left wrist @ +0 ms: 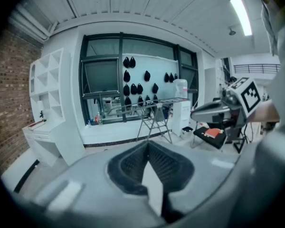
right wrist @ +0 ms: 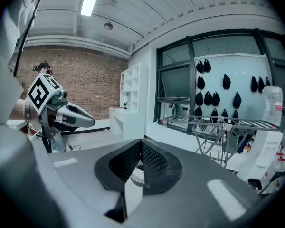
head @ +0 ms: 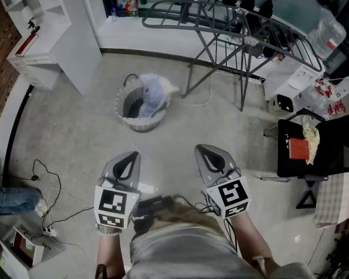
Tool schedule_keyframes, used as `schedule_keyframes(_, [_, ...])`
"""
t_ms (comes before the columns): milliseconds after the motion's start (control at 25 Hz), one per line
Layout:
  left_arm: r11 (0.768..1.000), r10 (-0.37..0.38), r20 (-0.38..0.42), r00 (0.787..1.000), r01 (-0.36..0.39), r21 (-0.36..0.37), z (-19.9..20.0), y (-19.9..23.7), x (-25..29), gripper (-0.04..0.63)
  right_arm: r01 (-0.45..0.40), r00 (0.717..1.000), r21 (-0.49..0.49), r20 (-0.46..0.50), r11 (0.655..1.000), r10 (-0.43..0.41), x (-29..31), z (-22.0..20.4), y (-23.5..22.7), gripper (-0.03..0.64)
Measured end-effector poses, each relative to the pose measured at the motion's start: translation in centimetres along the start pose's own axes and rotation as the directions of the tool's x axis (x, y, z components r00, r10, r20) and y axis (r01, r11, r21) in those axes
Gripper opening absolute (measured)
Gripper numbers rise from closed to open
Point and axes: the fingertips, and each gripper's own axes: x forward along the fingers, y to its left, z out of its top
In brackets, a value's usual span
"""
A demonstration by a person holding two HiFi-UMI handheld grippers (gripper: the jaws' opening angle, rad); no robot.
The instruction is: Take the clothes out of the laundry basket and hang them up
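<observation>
A round grey laundry basket (head: pixel 141 104) stands on the floor ahead of me, with dark and pale blue-white clothes (head: pixel 154 95) heaped in it. Behind it to the right stands a grey folding drying rack (head: pixel 232 31), also seen in the left gripper view as the rack (left wrist: pixel 154 109) and in the right gripper view as the rack (right wrist: pixel 218 127). My left gripper (head: pixel 127 158) and right gripper (head: pixel 208 153) are held side by side close to my body, short of the basket. Both are shut with nothing between the jaws.
A white shelf unit (head: pixel 49 28) stands at the left wall. A black chair (head: pixel 317 147) with a red item and a cloth sits at the right, beside a white appliance (head: pixel 291 89). Cables and a power strip (head: pixel 46 214) lie on the floor at lower left.
</observation>
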Motion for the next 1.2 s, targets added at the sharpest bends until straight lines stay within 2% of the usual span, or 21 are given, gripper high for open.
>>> schedule_keyframes(320, [1.0, -0.001, -0.012, 1.0, 0.001, 0.008, -0.3, 0.2, -0.1, -0.006, 0.005, 1.0, 0.009, 0.002, 1.0, -0.005, 0.1, -0.1, 0.0, 0.005])
schedule_keyframes(720, [1.0, 0.013, -0.044, 0.999, -0.014, -0.023, -1.1, 0.6, -0.3, -0.005, -0.018, 1.0, 0.054, 0.005, 0.998, 0.017, 0.4, -0.2, 0.2, 0.005])
schedule_keyframes(960, [0.999, 0.022, -0.002, 1.0, -0.022, -0.031, -0.5, 0.6, -0.6, -0.003, -0.036, 0.999, 0.083, 0.004, 0.996, 0.036, 0.5, -0.4, 0.7, 0.008])
schedule_keyframes(1000, [0.999, 0.016, 0.005, 1.0, -0.016, -0.034, -0.4, 0.5, -0.6, 0.002, -0.038, 0.999, 0.091, 0.005, 0.995, 0.037, 0.5, -0.4, 0.7, 0.009])
schedule_keyframes(1040, [0.999, 0.008, 0.007, 1.0, -0.008, -0.038, -0.4, 0.3, -0.6, 0.072, -0.04, 0.999, 0.099, 0.007, 0.994, 0.039, 0.4, -0.5, 0.7, 0.011])
schedule_keyframes(1200, [0.999, 0.012, 0.003, 1.0, -0.012, -0.039, -0.3, -0.6, -0.5, 0.102, -0.052, 0.999, 0.112, 0.012, 0.992, 0.051, -0.1, -0.8, 0.4, 0.12])
